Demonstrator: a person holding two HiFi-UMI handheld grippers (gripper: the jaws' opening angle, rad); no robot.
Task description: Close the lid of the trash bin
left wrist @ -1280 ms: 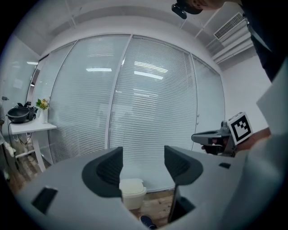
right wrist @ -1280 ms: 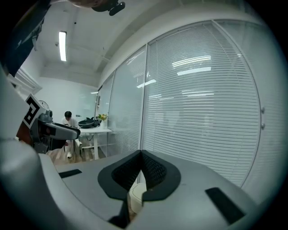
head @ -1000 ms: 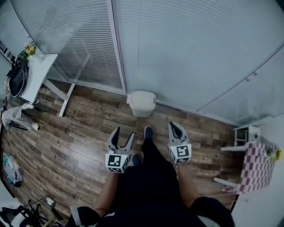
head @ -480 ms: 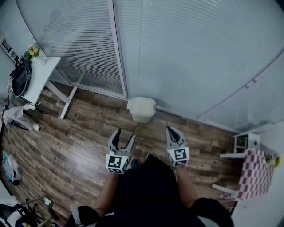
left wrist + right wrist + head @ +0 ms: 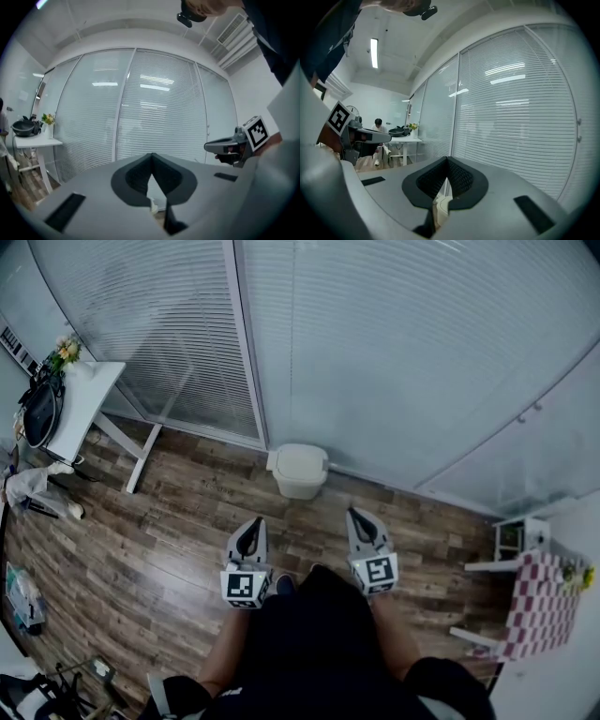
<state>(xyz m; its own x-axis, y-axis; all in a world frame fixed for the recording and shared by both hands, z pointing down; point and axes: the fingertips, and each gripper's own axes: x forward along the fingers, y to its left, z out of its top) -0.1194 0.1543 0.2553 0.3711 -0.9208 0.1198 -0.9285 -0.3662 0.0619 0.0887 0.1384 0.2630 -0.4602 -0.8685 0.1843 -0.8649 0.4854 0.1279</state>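
Note:
A small white trash bin (image 5: pixel 298 471) stands on the wood floor against the glass wall, its lid lying flat on top. Both grippers hover short of it, pointing its way. My left gripper (image 5: pixel 253 527) has just been closing and is now shut with nothing between its jaws. My right gripper (image 5: pixel 355 517) is shut and empty too. In the left gripper view the jaws (image 5: pixel 151 154) meet at a point, with a sliver of the bin (image 5: pixel 151 205) below them. In the right gripper view the bin (image 5: pixel 440 206) peeks through under the shut jaws (image 5: pixel 447 159).
A white table (image 5: pixel 80 399) with a black pan (image 5: pixel 37 413) and flowers (image 5: pixel 64 350) stands far left. A small table with a red checked cloth (image 5: pixel 539 601) is at the right. Blinds cover the glass wall (image 5: pixel 394 362). A person (image 5: pixel 378 125) sits far off.
The left gripper's jaws, wide apart before, have come together. A foot that stood forward between the grippers has drawn back. The right gripper stays shut.

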